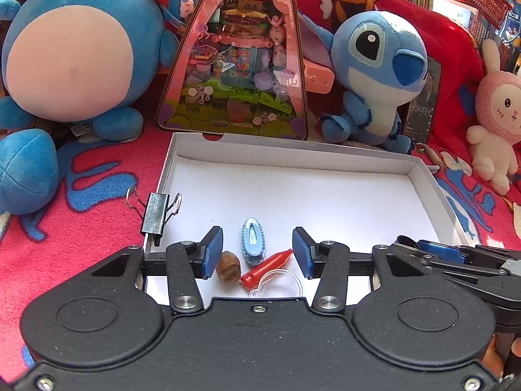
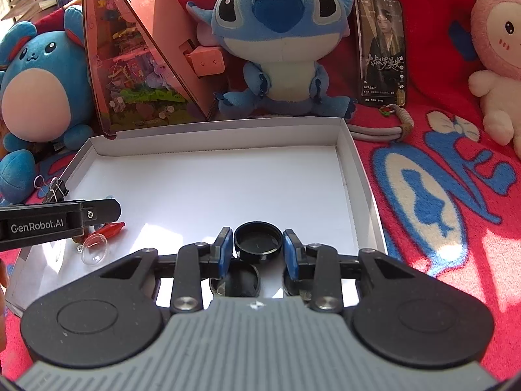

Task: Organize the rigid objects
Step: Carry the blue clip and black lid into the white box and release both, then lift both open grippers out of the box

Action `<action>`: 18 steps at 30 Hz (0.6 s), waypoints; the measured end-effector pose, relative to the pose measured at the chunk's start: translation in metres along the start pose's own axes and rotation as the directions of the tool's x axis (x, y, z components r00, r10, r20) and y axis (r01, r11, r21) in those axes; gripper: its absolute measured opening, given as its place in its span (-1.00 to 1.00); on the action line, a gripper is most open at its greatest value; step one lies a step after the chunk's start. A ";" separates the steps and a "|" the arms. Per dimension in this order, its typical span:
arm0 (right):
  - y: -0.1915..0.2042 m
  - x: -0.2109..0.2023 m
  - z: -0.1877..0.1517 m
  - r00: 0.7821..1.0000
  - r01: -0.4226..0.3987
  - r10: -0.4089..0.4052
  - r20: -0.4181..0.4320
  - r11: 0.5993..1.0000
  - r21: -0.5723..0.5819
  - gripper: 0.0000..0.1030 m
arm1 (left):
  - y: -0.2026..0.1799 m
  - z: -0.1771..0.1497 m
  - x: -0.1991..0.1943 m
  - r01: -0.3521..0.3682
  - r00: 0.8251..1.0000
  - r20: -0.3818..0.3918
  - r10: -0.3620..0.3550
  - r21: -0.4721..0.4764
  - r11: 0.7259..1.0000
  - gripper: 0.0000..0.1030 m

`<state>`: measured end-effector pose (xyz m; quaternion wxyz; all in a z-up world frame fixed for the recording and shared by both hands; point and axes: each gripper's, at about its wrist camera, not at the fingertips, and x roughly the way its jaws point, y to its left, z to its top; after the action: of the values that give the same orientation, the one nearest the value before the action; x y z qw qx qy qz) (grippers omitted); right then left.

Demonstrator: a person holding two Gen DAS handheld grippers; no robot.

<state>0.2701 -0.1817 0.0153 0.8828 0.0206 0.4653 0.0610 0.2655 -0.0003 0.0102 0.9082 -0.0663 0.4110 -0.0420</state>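
A shallow white box [image 1: 325, 159] lies on the red blanket; it also shows in the right wrist view [image 2: 358, 163]. In its near left corner lie a brown nut [image 1: 228, 266], a light blue oval clip [image 1: 252, 239], a red cone-shaped piece [image 1: 267, 268] and a clear dome [image 1: 281, 283]. My left gripper [image 1: 258, 252] is open above them, its fingers either side. My right gripper [image 2: 258, 247] is shut on a black round cap [image 2: 257, 241] held just over the box floor. A metal binder clip [image 1: 156, 215] sits on the box's left rim.
Plush toys stand behind the box: a round blue one [image 1: 75, 49], a blue Stitch [image 2: 276, 39] and a pink rabbit [image 2: 498, 58]. A triangular toy package [image 1: 241, 55] and a phone [image 2: 381, 49] lean at the back. A grey cord [image 2: 381, 132] lies by the box's far right corner.
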 end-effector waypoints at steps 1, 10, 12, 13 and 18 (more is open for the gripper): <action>0.000 -0.002 -0.001 1.000 -0.001 0.001 0.006 1.000 -0.004 0.07 | -0.001 -0.001 -0.004 -0.007 1.000 0.006 0.007 0.011 1.000 -0.05; -0.006 -0.021 -0.006 0.998 0.004 -0.003 0.065 1.000 -0.011 0.43 | -0.008 -0.011 -0.037 -0.003 0.999 0.043 0.000 0.065 0.998 0.21; -0.008 -0.026 -0.008 0.997 0.005 -0.004 0.081 1.000 -0.013 0.53 | -0.009 -0.015 -0.044 0.000 0.999 0.052 -0.004 0.075 0.997 0.29; -0.009 -0.030 -0.009 0.996 0.004 -0.002 0.088 1.000 -0.014 0.55 | -0.009 -0.017 -0.048 0.003 0.998 0.055 -0.007 0.077 0.997 0.30; -0.011 -0.045 -0.015 0.993 0.000 0.002 0.117 1.000 -0.017 0.69 | -0.012 -0.027 -0.063 0.014 0.998 0.067 -0.020 0.085 0.996 0.38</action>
<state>0.2333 -0.1984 0.0422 0.9087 0.0169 0.4121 0.0639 0.2035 -0.0059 0.0410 0.9233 -0.0326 0.3772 -0.0650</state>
